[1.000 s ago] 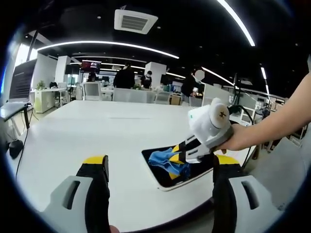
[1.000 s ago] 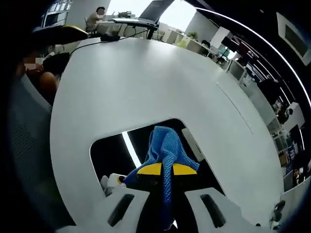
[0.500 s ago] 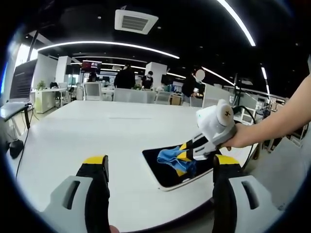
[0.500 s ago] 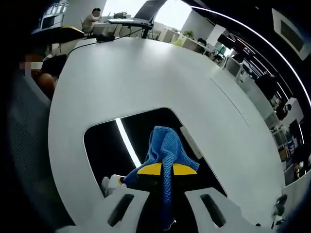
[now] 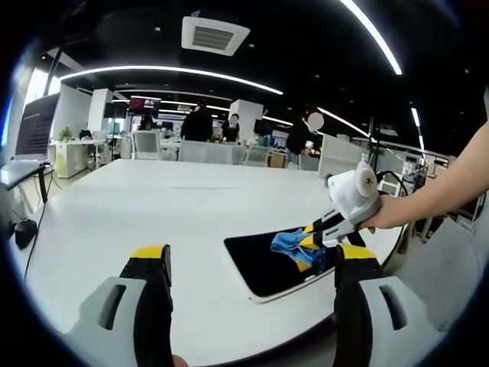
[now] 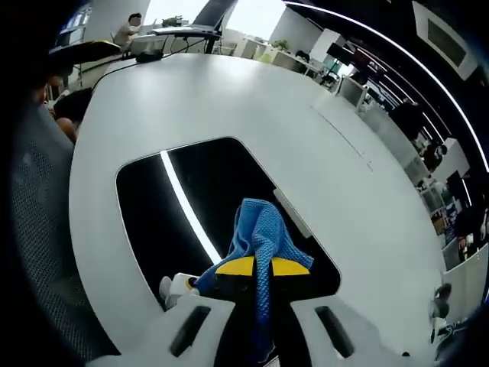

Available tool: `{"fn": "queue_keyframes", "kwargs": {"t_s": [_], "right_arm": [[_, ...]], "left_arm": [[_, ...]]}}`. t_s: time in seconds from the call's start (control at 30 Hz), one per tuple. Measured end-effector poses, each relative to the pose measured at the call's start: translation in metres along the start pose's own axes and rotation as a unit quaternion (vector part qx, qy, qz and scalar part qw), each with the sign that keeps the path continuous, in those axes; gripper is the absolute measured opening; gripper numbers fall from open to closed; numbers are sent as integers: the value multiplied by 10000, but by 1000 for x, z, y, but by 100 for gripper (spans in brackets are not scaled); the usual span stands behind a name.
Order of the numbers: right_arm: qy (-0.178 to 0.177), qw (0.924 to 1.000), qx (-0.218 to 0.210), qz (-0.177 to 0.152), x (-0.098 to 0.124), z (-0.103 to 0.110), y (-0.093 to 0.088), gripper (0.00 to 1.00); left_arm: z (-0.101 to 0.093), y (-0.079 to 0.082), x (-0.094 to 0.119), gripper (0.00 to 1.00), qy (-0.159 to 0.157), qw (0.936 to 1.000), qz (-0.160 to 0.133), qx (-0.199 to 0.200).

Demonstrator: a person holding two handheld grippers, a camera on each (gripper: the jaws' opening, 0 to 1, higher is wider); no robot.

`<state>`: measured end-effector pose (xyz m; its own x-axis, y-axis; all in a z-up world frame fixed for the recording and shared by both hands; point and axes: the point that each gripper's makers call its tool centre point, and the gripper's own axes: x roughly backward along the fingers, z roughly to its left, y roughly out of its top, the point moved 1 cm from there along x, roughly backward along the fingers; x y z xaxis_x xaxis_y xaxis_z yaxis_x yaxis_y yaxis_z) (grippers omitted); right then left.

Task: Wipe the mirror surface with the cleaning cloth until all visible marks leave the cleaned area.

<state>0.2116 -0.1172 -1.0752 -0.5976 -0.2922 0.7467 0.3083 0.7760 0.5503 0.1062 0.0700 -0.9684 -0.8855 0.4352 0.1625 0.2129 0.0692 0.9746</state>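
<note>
In the left gripper view, the left hand-held gripper (image 5: 246, 306) holds its two yellow-tipped jaws wide apart over the near edge of the white bench (image 5: 153, 206), with nothing between them. Beyond the jaws, toward the right, the mirror (image 5: 267, 264) lies flat on the bench, a dark rounded rectangle with a pale rim. The right hand-held gripper (image 5: 317, 238) reaches in from the right, gripped by a person's hand (image 5: 382, 220), and presses the blue cleaning cloth (image 5: 294, 245) onto the right part of the mirror. Office desks and several standing people show far behind, under long ceiling light strips.

In the right gripper view, the right hand-held gripper (image 6: 256, 267) has its jaws closed on the cleaning cloth (image 6: 261, 233), which bunches up ahead of the yellow tips and trails down between them. The cloth rests on the mirror (image 6: 176, 206) near its right edge; a bright ceiling strip is reflected as a white line across the dark glass to the cloth's left. The bench (image 6: 229, 99) spreads out all around the mirror.
</note>
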Motion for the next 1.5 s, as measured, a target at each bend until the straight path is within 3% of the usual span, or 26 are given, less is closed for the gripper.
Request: {"fn": "queue_keyframes", "kwargs": {"t_s": [0.47,0.67,1.0,1.33,1.5], "right_arm": [[-175,9994,-217,209,11,-18,-27,0],[-304,9980,-543,148,15,-25,-36,0],[-373,9965,-738,97,18,-30,-44,0],[-370,9962,-781,100,21,-33,-50,0],[-306,9979,-540,174,20,-33,-50,0]], "left_arm": [[0,-1,1,87,-4,10000,21,-18],[0,-2,1,86,-19,10000,35,-16],[0,-3,1,86,-27,10000,61,-20],[-1,-3,0,87,-44,10000,64,-23],[-1,-2,0,87,-36,10000,64,-28]]}}
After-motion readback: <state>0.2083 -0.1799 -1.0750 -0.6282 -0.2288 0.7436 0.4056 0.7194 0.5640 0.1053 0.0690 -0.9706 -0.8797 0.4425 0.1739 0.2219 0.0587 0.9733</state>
